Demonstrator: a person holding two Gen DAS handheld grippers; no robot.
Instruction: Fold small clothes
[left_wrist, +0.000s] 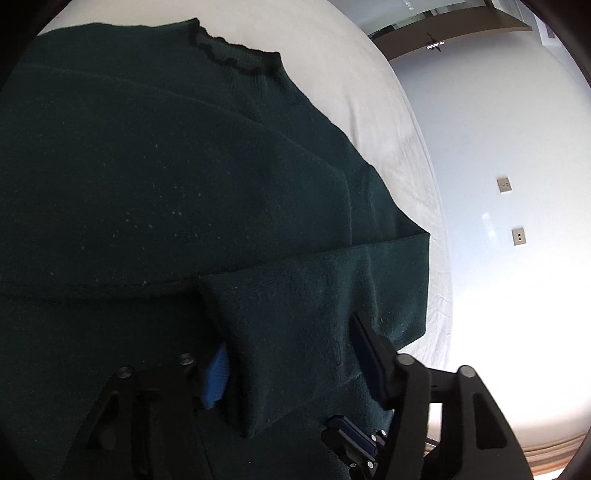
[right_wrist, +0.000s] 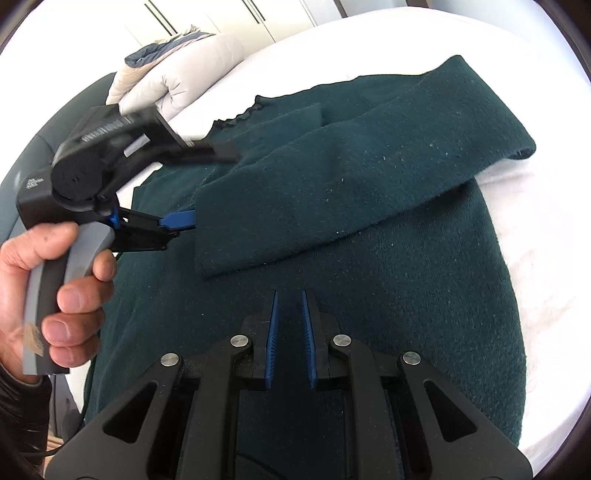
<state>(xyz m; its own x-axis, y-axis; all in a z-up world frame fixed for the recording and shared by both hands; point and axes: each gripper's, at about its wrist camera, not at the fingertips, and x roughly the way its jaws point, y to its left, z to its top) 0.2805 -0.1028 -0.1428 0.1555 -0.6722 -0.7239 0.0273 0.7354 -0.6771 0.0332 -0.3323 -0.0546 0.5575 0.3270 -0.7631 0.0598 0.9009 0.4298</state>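
One dark green knit sweater (right_wrist: 369, 236) lies flat on a white-sheeted bed (right_wrist: 524, 229), scalloped collar (left_wrist: 236, 55) toward the far side. One sleeve (right_wrist: 332, 192) is folded across the body; its cuff end sits at the left gripper (left_wrist: 288, 365).

Left gripper: the sleeve end lies between its two widely spread jaws. The cloth hides most of the near blue pad (left_wrist: 216, 376), and contact with the cloth cannot be judged. In the right wrist view the jaws stand wide apart on either side of the sleeve end, released, not clamped. The upper finger is motion-blurred. A bare left hand (right_wrist: 55, 295) grips the grey handle; its wrist is cut off at the frame edge.

Right gripper (right_wrist: 290, 332): jaws nearly together with a narrow gap, nothing between them, over the sweater's lower body.

Writing on the left gripper's housing is blurred, unreadable.

One folded quilt or pillow (right_wrist: 177, 70) beyond the bed. Two wall outlets (left_wrist: 504, 184) on a pale wall, glare washing out the area below.
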